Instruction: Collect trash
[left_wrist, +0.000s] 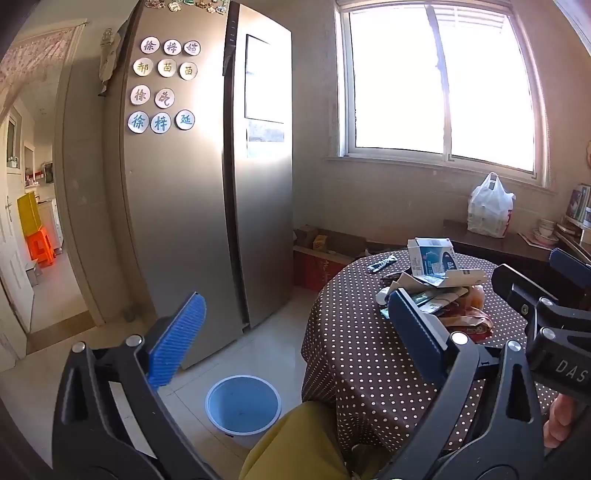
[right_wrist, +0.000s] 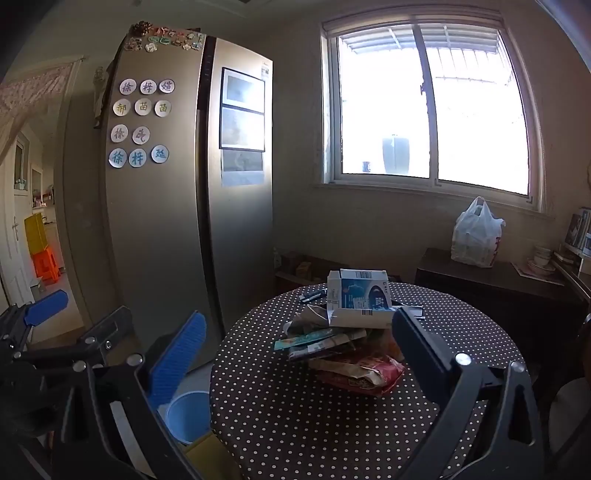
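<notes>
Brown, white-dotted cloth over a round bench (right_wrist: 295, 406), carrying a loose heap of trash (right_wrist: 343, 343) near its middle: an opened white-and-blue carton (right_wrist: 360, 297) on top, flattened wrappers and a teal packet beneath, a crumpled red snack bag (right_wrist: 364, 374) at the near edge, one small dark wrapper (right_wrist: 314, 295) lying apart toward the far side. Left claw (left_wrist: 295, 328) spread wide and empty, blue ribbed pads well apart, hovering over the bench's left edge and angled slightly downward, with the heap just beyond its right pad. Right claw (right_wrist: 299, 343) likewise spread wide and empty, framing the heap between its pads without touching it. Pale blue plastic basin (left_wrist: 242, 404) on the tiled floor, just left of the bench. Mustard-yellow trouser leg (left_wrist: 295, 443) at the bottom of the left wrist view, between basin and bench. Tall steel refrigerator (left_wrist: 192, 184) behind, its side covered in round magnets with Chinese characters. Bright window (right_wrist: 432, 107) on the far wall, and beneath it a dark sideboard (right_wrist: 491, 280) bearing a knotted white plastic bag (right_wrist: 476, 236). Orange stool (left_wrist: 42, 243) visible through the doorway at far left.
</notes>
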